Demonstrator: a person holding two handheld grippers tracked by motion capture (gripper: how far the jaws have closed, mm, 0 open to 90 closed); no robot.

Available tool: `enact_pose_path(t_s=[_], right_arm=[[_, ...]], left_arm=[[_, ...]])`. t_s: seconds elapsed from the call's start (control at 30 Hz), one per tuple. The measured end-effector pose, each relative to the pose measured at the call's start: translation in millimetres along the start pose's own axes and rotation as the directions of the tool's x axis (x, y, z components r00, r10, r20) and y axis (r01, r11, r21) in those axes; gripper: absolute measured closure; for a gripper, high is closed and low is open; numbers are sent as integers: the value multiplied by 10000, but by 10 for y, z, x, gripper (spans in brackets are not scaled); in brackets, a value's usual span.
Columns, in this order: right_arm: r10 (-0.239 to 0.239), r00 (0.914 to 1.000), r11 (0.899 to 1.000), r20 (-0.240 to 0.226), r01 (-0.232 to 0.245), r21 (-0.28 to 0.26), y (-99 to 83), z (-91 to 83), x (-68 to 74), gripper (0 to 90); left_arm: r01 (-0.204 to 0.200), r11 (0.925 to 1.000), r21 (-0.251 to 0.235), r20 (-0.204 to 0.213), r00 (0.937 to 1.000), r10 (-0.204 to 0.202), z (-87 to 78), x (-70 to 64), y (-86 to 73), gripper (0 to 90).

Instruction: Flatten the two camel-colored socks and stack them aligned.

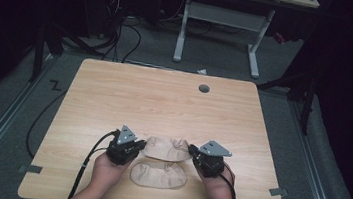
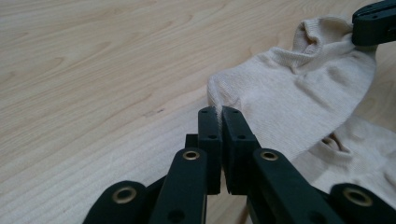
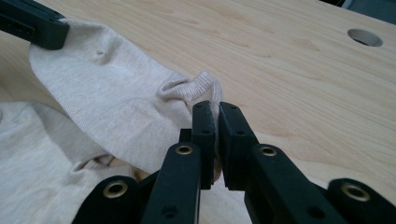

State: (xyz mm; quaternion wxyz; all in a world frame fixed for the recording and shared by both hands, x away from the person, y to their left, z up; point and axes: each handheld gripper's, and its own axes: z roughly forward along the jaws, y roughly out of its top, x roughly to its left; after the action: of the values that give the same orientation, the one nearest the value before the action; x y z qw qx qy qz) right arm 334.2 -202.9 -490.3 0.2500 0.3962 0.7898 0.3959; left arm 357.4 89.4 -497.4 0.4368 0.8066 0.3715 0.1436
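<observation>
Holding one beige sock (image 1: 165, 148) by its two ends, the left gripper (image 2: 218, 110) and right gripper (image 3: 213, 105) pinch it tight just beyond the other sock (image 1: 158, 174), ready to lay it neatly on top.

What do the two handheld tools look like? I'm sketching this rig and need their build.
Left tool and right tool: boxy black bodies, each topped by a grey three-cornered plate, each trailing a black cable. Flat black jaws on brass-riveted link arms. Forearms look bare, no sleeves visible.
</observation>
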Motion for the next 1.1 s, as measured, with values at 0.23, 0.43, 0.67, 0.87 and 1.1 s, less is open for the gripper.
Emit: enact_pose_path(t_s=[0.23, 0.43, 0.67, 0.87, 1.1], right_arm=[[-183, 9997, 9998, -160, 182, -82, -42, -126, 83, 856], [-309, 9991, 9995, -299, 308, -15, -53, -150, 205, 857], [-491, 9980, 9986, -407, 483, -222, -64, -276, 378, 857], [-297, 9976, 9995, -622, 302, 71, -218, -340, 436, 857], [-109, 9968, 9983, -798, 154, 561, -346, -308, 421, 857]], left_arm=[[-155, 9999, 48, -9, 9999, 155, -175, -20, -31, 870], [-122, 9998, 173, -100, 9999, 124, -276, -81, -158, 870], [-90, 9999, 48, 409, 9991, 88, -461, -205, -277, 870], [-326, 9982, 511, 659, 9974, 292, -475, -252, -401, 870], [-471, 9965, 695, 718, 9965, 421, -417, -337, -451, 870]])
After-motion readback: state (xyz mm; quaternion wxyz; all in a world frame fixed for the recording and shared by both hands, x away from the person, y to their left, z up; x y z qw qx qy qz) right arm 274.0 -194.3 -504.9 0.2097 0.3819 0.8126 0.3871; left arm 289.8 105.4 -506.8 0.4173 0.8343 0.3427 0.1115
